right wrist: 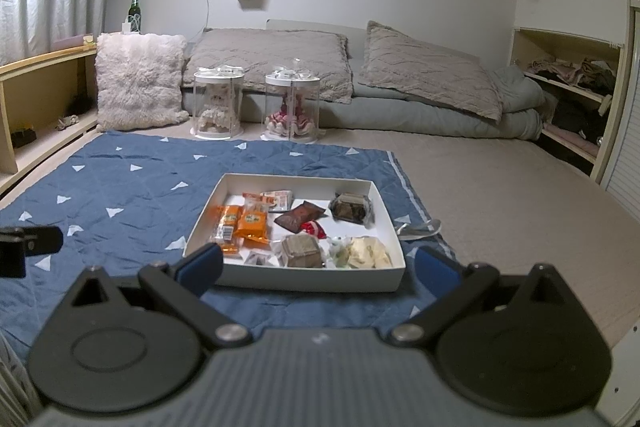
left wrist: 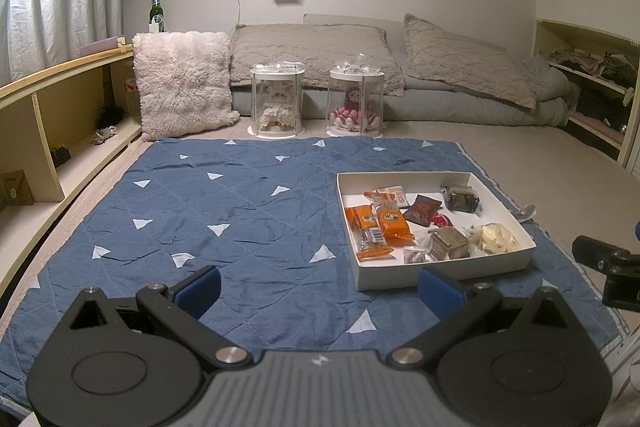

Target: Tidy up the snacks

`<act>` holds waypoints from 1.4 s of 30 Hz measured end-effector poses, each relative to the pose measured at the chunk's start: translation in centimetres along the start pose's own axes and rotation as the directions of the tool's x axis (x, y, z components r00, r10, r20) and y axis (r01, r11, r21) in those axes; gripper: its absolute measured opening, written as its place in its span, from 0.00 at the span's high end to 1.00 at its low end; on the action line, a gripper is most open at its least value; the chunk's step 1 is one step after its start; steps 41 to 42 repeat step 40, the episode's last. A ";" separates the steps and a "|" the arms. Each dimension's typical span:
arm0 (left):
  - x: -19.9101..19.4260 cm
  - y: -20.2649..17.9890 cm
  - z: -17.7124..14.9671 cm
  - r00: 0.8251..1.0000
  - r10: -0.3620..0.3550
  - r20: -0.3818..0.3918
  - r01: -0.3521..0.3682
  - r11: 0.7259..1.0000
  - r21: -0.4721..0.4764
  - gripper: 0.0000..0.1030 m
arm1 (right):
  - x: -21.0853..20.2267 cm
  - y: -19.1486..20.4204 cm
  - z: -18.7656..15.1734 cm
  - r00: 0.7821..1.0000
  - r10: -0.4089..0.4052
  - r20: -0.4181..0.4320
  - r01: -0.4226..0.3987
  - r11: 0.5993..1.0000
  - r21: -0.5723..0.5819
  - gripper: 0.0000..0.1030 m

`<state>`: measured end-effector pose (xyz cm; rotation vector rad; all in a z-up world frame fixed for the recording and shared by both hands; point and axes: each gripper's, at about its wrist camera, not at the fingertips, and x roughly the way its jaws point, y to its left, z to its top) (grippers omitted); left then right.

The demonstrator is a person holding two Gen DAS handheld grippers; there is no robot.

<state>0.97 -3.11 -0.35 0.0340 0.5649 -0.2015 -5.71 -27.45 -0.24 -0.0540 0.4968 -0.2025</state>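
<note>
Snacks in crinkly orange, brown and clear wrappers (right wrist: 250,221) lie in the shallow white cardboard box (right wrist: 304,277) just ahead of my empty, wide-spread right gripper (right wrist: 318,267), my left gripper (left wrist: 318,291) equally wide; they look light, slippery and crushable, so I'd pinch each gently across its middle.

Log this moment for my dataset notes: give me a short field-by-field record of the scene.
setting: blue quilted mat on a bed, pillows behind
container: white box on the mat, no lid on it
contents: orange packets, dark red packet, two brown wrapped blocks, pale wrapped snack, small red piece
left gripper: open, empty, over bare mat left of the box
right gripper: open, empty, facing the box's near wall
background: two clear doll cases
</note>
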 end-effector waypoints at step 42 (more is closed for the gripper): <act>0.0 0.0 0.0 1.000 -0.001 -0.001 0.001 1.000 0.000 0.00 | -0.1 0.2 -0.1 1.000 -0.002 0.002 0.002 1.000 0.003 0.00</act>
